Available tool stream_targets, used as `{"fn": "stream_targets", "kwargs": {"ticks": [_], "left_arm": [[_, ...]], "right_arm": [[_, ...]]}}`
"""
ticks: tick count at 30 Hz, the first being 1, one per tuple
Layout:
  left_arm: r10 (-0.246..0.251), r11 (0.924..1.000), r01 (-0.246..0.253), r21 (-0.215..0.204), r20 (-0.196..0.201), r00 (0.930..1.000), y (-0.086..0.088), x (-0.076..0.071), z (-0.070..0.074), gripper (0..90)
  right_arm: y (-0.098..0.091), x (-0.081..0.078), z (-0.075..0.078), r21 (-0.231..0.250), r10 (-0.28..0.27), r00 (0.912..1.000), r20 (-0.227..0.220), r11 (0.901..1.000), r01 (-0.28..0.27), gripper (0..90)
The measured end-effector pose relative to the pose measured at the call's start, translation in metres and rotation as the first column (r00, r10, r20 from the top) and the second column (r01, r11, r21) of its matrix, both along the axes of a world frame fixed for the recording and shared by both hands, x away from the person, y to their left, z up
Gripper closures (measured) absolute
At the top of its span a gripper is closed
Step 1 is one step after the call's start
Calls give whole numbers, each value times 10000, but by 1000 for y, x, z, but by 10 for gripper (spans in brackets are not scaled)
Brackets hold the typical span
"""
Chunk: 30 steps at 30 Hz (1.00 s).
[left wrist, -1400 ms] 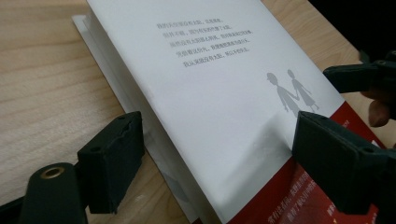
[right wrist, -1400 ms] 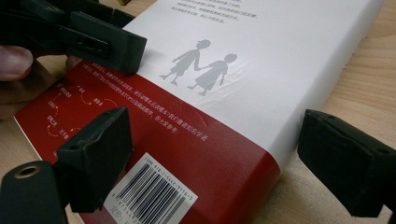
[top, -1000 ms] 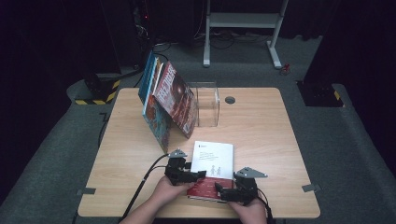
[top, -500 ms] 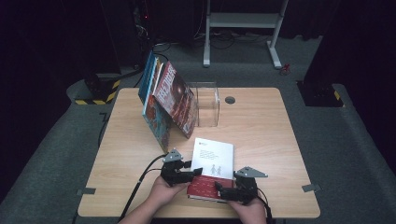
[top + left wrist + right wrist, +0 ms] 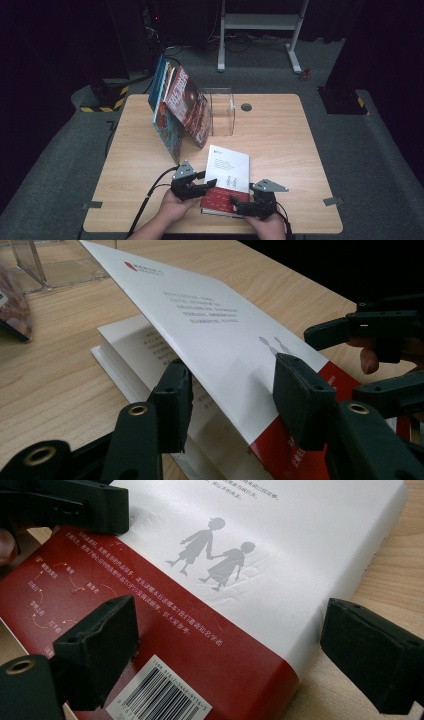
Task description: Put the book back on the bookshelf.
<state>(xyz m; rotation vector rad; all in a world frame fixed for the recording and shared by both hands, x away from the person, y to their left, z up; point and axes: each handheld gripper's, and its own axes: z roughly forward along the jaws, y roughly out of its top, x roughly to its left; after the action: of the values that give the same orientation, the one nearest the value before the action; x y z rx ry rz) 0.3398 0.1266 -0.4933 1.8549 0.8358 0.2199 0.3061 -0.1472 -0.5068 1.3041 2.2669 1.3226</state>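
1. Left hand-held gripper [image 5: 206, 184] sat at the near left edge of the paperback book [image 5: 227, 178]. Its jaws had just been closing and stood partly open, with the lifted white-and-red cover [image 5: 220, 335] between them. One pad was under the cover, the other above it. Whether the pads pressed the cover could not be told.
2. Right hand-held gripper [image 5: 239, 205] stood wide open over the book's near right corner, one jaw above the red band by the barcode [image 5: 160, 697], the other off the book's edge over the counter [image 5: 280, 135]. It held nothing.
3. Farther back on the counter, a row of leaning books [image 5: 177, 110] rested against a clear acrylic stand [image 5: 222, 111], well apart from both grippers.
4. The paperback lay flat near the counter's front edge, between the two grippers.
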Motion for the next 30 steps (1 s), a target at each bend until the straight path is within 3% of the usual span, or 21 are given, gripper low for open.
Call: {"fn": "stream_targets", "kwargs": {"ticks": [9, 11, 30], "left_arm": [[-55, 9999, 62, -154, 473, 9989, 2, -8, 3, 528], [-57, 9999, 64, -145, 478, 9988, 3, -9, 3, 528], [-230, 9997, 236, -77, 673, 9975, 8, -13, 7, 529]], "right_arm": [[1, -5, 4, -145, 2, 9998, 221, 9999, 1, 83], [0, -5, 4, -211, -39, 9993, 373, 9998, 47, 85], [-2, -4, 4, -273, -139, 9994, 332, 9995, 148, 99]]}}
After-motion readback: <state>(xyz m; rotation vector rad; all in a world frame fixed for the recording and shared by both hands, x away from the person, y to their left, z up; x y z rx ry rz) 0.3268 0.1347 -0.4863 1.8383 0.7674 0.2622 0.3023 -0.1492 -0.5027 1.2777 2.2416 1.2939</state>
